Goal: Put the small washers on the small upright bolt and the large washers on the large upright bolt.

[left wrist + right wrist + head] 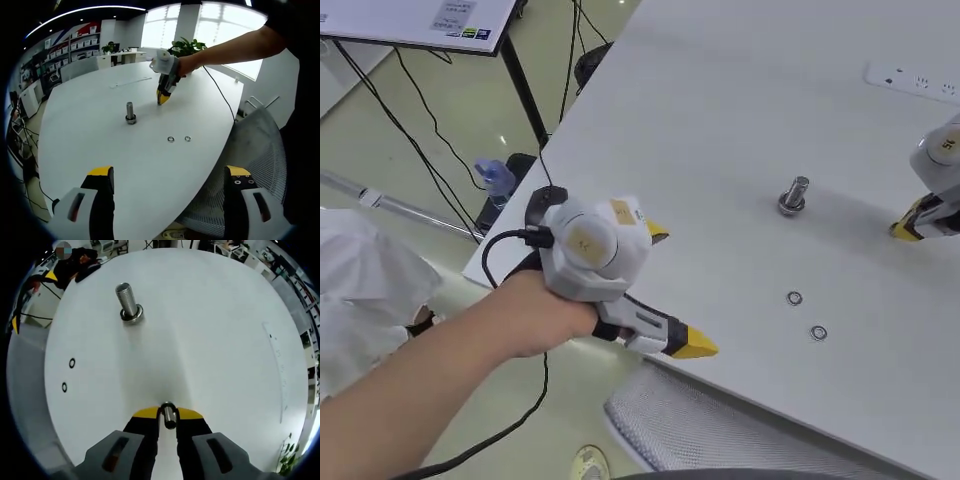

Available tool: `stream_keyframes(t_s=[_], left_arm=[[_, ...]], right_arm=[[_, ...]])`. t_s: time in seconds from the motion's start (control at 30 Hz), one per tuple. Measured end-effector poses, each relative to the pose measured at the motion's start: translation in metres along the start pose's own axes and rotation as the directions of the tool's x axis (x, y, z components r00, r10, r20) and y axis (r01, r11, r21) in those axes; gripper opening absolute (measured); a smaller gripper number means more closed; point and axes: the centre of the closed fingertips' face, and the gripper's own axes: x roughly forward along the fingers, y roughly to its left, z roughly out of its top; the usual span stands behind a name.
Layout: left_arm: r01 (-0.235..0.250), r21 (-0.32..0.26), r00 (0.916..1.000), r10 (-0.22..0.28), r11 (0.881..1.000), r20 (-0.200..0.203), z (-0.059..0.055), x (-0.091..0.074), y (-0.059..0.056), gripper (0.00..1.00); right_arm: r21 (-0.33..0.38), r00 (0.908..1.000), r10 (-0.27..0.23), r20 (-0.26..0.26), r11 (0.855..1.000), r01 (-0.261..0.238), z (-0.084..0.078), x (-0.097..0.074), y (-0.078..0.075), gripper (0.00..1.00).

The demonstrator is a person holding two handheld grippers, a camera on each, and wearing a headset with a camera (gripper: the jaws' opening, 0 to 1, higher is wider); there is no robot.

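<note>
Large side looks done: the large bolt (pixel 794 194) stands upright on the bench (pixel 720 110) with a ring (pixel 132 316) at its base, probably large washer(s), number unclear. Small side isn't done: two small washers (pixel 794 298) lie loose on the bench, near each other and apart from that bolt. Right tongs (pixel 169 412) are clamped on the small bolt (pixel 169 419), down at the bench top. Left tongs (pixel 169 172) are spread wide, holding nothing, at the bench's near edge. Count: one large bolt, one small bolt, two loose small washers.
</note>
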Motion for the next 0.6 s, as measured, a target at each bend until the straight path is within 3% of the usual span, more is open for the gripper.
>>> stream_keyframes(t_s=[0.6], left_arm=[[0.015, -0.010, 0.9999, -0.015, 1.000, -0.001, 0.0005, 0.0030, 0.0018, 0.89]], right_arm=[[-0.004, 1.0000, -0.004, 0.005, 1.000, 0.004, 0.0021, 0.0039, -0.0068, 0.20]])
